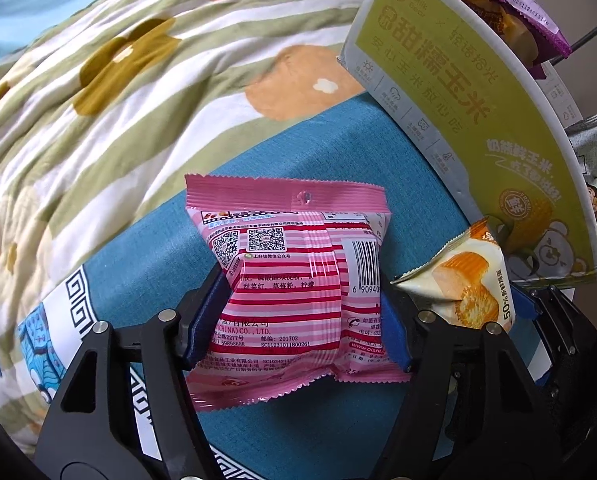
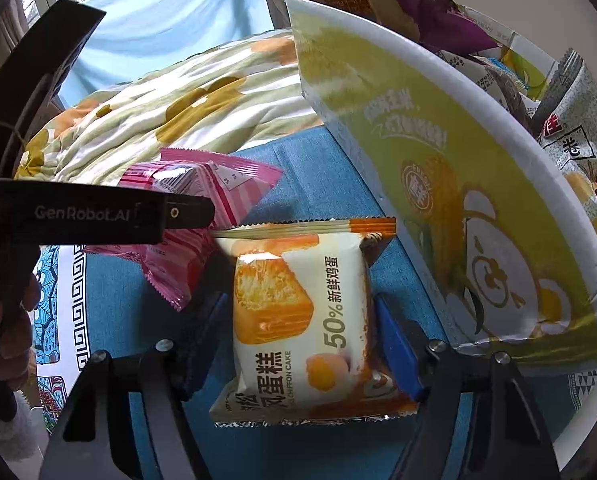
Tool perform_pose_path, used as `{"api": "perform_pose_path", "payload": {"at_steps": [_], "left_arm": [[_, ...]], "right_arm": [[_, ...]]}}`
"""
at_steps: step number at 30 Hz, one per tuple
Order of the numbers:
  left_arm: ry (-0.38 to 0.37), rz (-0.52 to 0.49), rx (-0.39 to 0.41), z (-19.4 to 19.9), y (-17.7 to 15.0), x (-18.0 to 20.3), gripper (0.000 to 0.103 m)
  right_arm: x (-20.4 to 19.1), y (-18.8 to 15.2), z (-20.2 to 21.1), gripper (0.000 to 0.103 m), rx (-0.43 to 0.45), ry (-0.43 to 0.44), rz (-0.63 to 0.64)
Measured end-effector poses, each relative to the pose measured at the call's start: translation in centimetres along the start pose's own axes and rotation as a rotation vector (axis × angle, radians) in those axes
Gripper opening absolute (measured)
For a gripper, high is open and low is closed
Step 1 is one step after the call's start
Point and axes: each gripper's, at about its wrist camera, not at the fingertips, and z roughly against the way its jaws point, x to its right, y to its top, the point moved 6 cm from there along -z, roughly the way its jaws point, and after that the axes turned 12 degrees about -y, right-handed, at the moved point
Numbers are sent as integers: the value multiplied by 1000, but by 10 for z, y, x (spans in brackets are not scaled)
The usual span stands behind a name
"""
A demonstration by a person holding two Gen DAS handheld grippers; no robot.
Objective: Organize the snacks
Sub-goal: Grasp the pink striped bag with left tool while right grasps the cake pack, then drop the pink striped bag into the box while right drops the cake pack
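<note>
Blue pads of the left gripper (image 1: 306, 312) are pinching the pink snack packet (image 1: 294, 276) across its middle; right gripper (image 2: 302, 336) is likewise clamping the chiffon cake packet (image 2: 298, 320). Both packets are hovering over the blue cloth (image 1: 146, 264), long axes pointing away, beside the green box (image 2: 438, 152). Advise lifting clear of its rim, releasing one at a time.

Box (image 2: 438, 168) contents mostly hidden — prob. snacks.

Black hand-held gripper (image 2: 302, 328) frames, blue finger pads (image 2: 396, 354), silver screws, white "GenRobot.AI" lettering.
</note>
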Motion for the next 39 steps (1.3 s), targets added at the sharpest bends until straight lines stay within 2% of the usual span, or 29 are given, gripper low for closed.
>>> {"api": "perform_pose_path", "payload": {"at_steps": [13, 18, 23, 31, 35, 39], "left_arm": [[27, 55, 27, 23, -35, -16, 65], [43, 84, 72, 49, -44, -17, 65], [78, 105, 173, 95, -42, -6, 65], [142, 136, 329, 159, -32, 37, 65], [169, 171, 394, 175, -25, 75, 65], [176, 184, 441, 172, -8, 128, 65]], "right_arm": [[-4, 4, -6, 59, -7, 5, 37], [-7, 4, 1, 57, 0, 30, 52], [-14, 11, 27, 57, 39, 79, 87], [-3, 37, 103, 57, 148, 200, 132], [25, 53, 138, 57, 221, 252, 147], [68, 69, 163, 57, 280, 287, 175]]}}
